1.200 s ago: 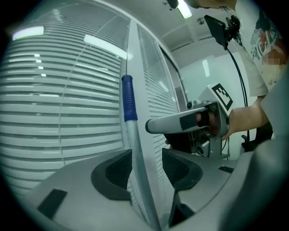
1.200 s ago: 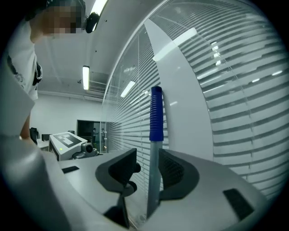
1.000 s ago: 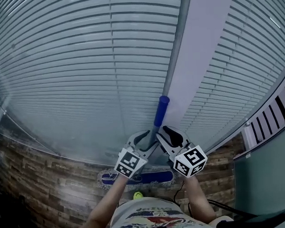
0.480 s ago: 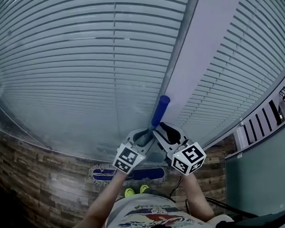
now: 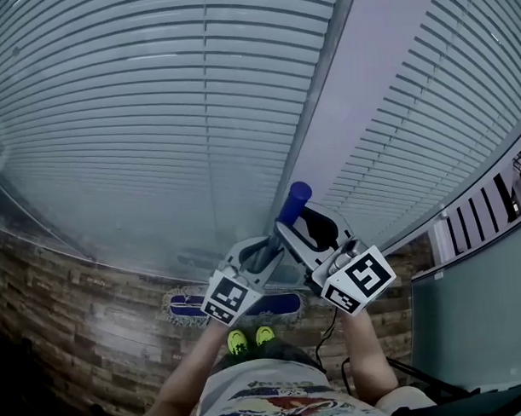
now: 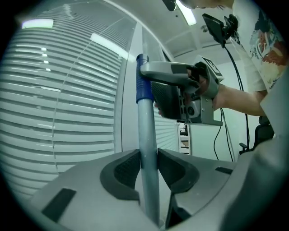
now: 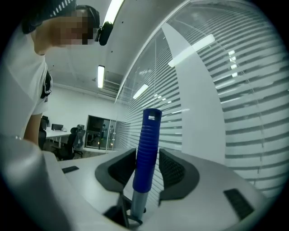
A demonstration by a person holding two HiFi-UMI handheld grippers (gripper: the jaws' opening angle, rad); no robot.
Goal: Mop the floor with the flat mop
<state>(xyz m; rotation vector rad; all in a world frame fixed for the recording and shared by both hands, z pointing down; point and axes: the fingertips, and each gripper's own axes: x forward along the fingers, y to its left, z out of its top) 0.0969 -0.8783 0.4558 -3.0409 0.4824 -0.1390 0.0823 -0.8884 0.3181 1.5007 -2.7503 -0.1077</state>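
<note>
Left gripper (image 6: 148, 164): just closing onto the flat mop (image 6: 147, 126) pole, pads pressing it; right gripper (image 7: 146, 169): pinching the blue grip (image 7: 148, 144) above. Resting mop head (image 5: 277, 305) on floor (image 5: 76, 312) by feet (image 5: 250, 338); completing two-handed hold, readying strokes.

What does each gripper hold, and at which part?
The flat mop: right gripper on the blue grip, left gripper, jaws just closed further, on the grey pole below.

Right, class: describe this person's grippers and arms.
Left gripper and right gripper: pale grey plastic, dark ribbed pads on the fingers, each with a white cube of black square markers. White printed short-sleeved T-shirt; black cable. Left fingers have just been closing on the mop pole.
</note>
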